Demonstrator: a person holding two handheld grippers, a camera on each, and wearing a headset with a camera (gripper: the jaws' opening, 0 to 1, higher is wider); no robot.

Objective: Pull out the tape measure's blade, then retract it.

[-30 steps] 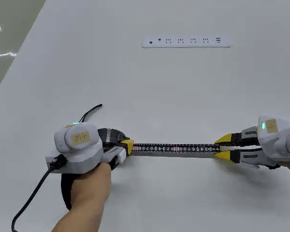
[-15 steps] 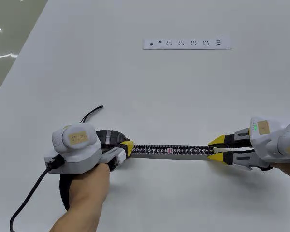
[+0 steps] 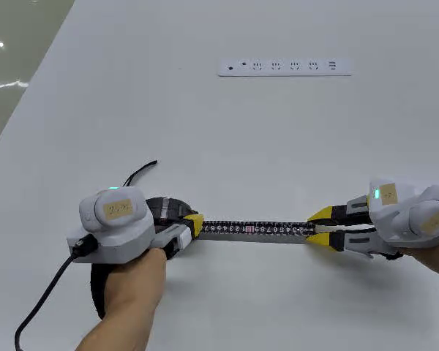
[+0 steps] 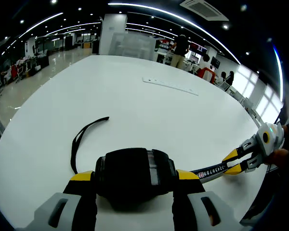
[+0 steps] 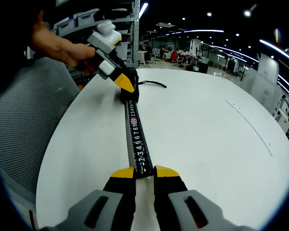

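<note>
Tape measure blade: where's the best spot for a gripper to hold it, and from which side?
The blade's free end, come at end-on from the side away from the case, in line with the strip. It's thin, flat and runs straight out of the case, so an in-line hold shouldn't kink it. The right gripper is shut there now.

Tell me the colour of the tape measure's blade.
The flat blade is black with white numerals, clearest in the right gripper view.

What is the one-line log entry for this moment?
left gripper: shut on case | right gripper: shut on blade end | blade: out, straight between grippers, numbers up | strap: loose on table
</note>
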